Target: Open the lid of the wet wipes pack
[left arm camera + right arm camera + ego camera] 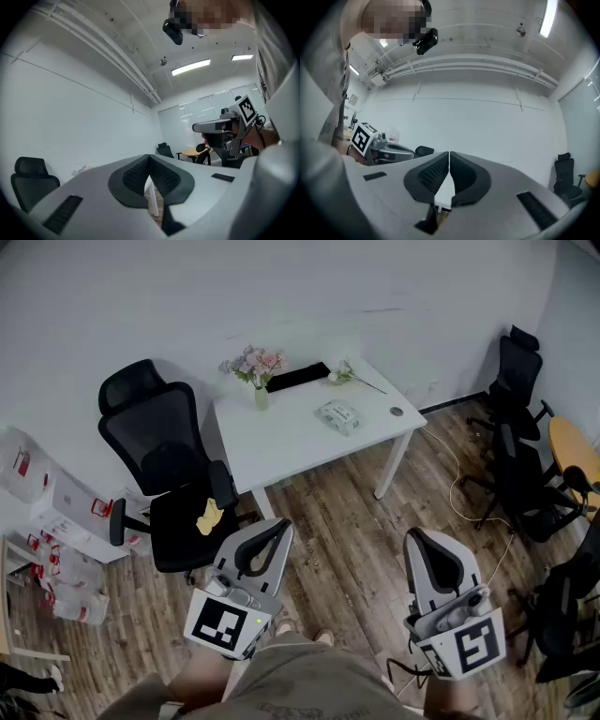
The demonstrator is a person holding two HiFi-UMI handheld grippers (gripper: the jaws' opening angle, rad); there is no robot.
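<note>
The wet wipes pack [339,416] lies flat on the white table [281,442], far ahead of both grippers, its lid down. My left gripper [278,527] is held low and level near my body, its jaws shut with nothing between them; in the left gripper view its dark pads [149,159] meet. My right gripper [419,538] hangs at the same height to the right, also shut and empty, its tips [449,154] touching. Each gripper shows in the other's view: the right gripper [225,126] and the left gripper [379,150].
A vase of flowers [257,371], a black keyboard [298,377] and a loose flower stem [352,377] sit on the table. A black office chair [164,479] with a yellow cloth [209,516] stands left of it. More chairs [520,456] and a cable [459,488] lie right.
</note>
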